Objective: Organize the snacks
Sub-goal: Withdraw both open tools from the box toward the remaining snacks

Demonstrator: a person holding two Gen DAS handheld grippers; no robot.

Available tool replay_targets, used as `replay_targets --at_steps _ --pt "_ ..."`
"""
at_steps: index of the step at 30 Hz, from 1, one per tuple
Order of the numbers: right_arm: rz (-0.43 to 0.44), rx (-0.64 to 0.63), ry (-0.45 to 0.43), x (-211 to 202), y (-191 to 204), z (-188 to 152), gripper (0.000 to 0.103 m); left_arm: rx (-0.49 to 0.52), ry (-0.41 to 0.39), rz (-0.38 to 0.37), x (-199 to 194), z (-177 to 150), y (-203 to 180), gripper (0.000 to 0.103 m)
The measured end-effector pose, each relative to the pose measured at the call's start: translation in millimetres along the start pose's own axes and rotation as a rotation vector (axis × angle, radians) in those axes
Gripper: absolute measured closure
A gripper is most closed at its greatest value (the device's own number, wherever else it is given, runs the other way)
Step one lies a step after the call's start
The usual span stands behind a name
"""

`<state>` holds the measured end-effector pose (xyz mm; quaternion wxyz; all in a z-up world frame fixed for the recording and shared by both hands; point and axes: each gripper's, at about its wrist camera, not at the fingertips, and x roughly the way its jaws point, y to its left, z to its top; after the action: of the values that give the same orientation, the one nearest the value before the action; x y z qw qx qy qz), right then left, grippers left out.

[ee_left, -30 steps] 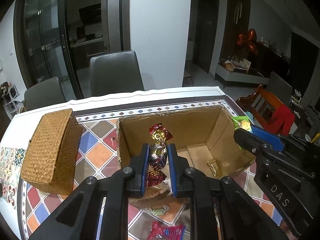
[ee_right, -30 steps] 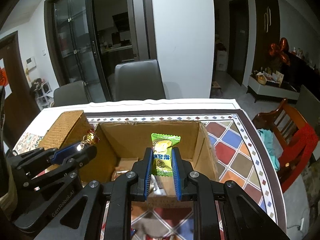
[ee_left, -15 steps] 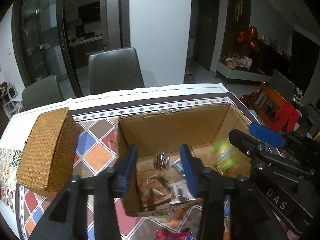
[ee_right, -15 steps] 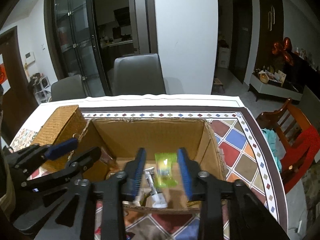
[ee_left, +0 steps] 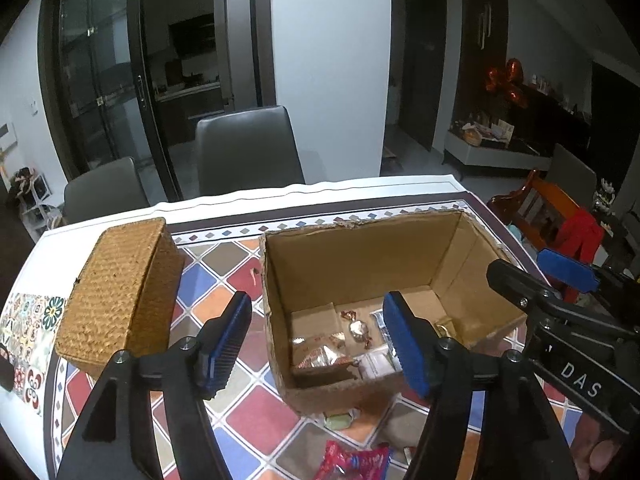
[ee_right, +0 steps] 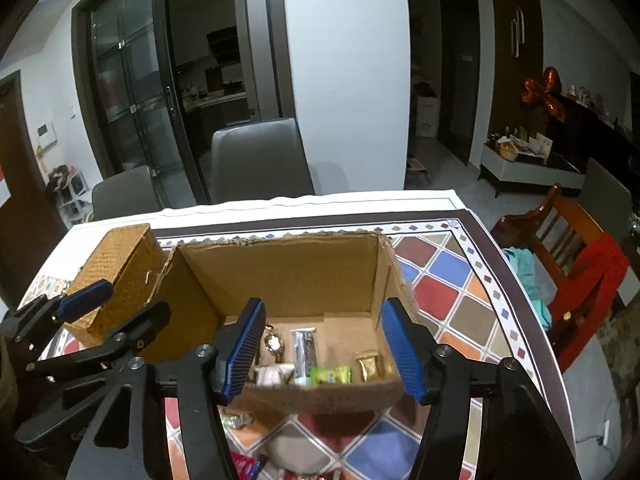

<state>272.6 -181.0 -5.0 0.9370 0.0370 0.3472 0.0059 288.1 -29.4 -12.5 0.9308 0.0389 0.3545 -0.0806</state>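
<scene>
Above the box: I hold both grippers over the near edge of the cardboard box (ee_left: 360, 264).
Left gripper (ee_left: 320, 344): jaws spread and empty; they have just been opening, nothing between them.
Right gripper (ee_right: 322, 346): jaws likewise spread, just opened, nothing pinched.
Snacks in the box: a foil-wrapped candy (ee_left: 359, 329) and a green packet (ee_right: 331, 375) lie loose on the box floor among other wrappers.
Step in hand: I judge this the release; both drops look finished.
Next move: I would draw back toward the near side of the box, where a red packet (ee_left: 352, 462) and a pale green sweet (ee_left: 338, 422) lie on the tablecloth (ee_left: 240, 412), and pick one.
Left view only: the red packet shows clearly, and the wicker basket (ee_left: 120, 292) left of the box shows in full.
Right view only: the green packet and a gold sachet (ee_right: 368, 364) at the box's near wall.
</scene>
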Motion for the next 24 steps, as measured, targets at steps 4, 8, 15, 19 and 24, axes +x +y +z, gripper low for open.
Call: replay_targets --at_steps 4,8,15,19,24 --pt "-0.01 0.007 -0.007 -13 -2 -5 0.041 0.005 -0.001 -0.001 -11 -7 -4 0.035" --pt "-0.016 0.01 -0.015 -26 -3 -12 0.041 0.01 -0.005 -0.006 -21 -13 -6 0.035" --pt "-0.019 0.009 -0.022 -43 -3 -25 0.041 0.009 -0.014 -0.006 -39 -27 -7 0.034" --pt "-0.02 0.012 -0.019 -49 -5 -34 0.041 0.009 -0.01 -0.007 -44 -35 -7 0.034" --pt "-0.037 0.017 -0.016 -56 -11 -47 0.041 0.015 -0.01 -0.019 -53 -47 -12 0.033"
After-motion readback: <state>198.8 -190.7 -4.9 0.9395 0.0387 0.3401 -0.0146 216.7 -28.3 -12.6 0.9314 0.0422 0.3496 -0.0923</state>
